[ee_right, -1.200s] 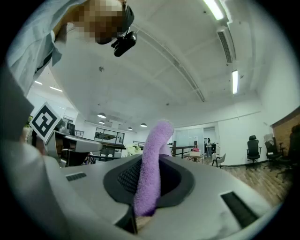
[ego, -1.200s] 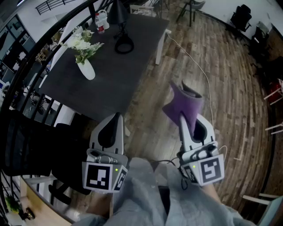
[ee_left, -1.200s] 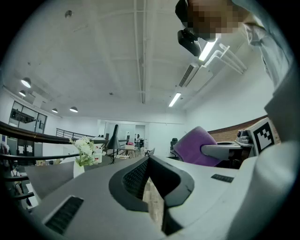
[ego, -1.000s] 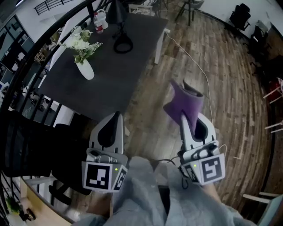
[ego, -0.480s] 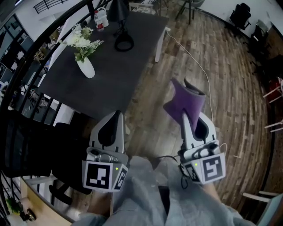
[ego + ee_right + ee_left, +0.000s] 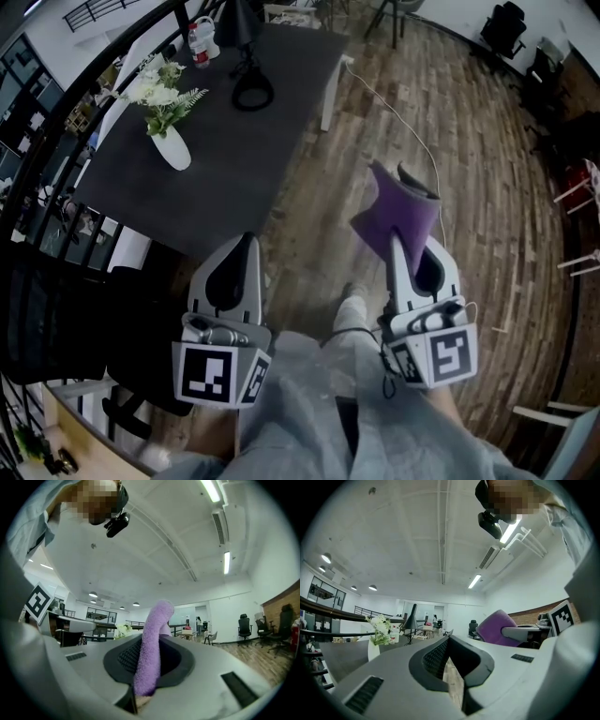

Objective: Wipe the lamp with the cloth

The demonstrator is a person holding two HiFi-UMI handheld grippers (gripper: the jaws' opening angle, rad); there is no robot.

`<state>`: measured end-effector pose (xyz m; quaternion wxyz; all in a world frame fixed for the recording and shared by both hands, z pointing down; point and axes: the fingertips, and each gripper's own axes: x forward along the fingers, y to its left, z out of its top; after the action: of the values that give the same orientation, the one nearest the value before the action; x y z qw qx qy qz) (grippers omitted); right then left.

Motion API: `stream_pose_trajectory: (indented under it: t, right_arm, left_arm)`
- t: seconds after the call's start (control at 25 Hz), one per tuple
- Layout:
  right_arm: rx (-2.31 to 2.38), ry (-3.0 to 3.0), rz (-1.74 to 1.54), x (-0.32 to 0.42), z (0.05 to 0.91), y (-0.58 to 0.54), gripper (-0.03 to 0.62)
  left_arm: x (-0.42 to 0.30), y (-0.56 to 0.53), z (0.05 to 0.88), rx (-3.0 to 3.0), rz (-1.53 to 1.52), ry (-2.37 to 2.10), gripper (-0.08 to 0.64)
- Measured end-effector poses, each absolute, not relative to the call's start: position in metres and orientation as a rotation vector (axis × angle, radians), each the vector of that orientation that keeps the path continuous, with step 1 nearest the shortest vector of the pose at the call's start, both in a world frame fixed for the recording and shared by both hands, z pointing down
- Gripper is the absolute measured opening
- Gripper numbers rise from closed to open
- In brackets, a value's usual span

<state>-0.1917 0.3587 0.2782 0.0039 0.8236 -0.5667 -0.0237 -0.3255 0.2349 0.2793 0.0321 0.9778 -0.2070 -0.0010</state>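
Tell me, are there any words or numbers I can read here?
None can be read.
The left claw and right claw carry only black-and-white square markers, no letters.
The bottle on the table has a red label, too small to read.
The cloth is plain.

- Open-plan office: black swivel chairs [image 6: 506,21] stand at the far edge of a wood-plank floor [image 6: 487,187].
- A long dark bench [image 6: 225,169] carries a lamp [image 6: 246,21] and a vase of flowers [image 6: 173,145].
- Overhead: ceiling strip lights [image 6: 226,562]; beyond: glazed partitions [image 6: 96,616] and an upper-level railing [image 6: 94,11].
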Motion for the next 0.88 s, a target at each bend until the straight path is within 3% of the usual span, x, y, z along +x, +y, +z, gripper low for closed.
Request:
stream_pose_trajectory:
  t: [0.88]
  right_arm:
    - [2.405, -2.008, -0.104, 0.009, 0.275, 0.300, 0.052]
  left_arm:
    - [-0.131, 0.197, 0.277, 2.934, 0.040, -0.838, 0.005]
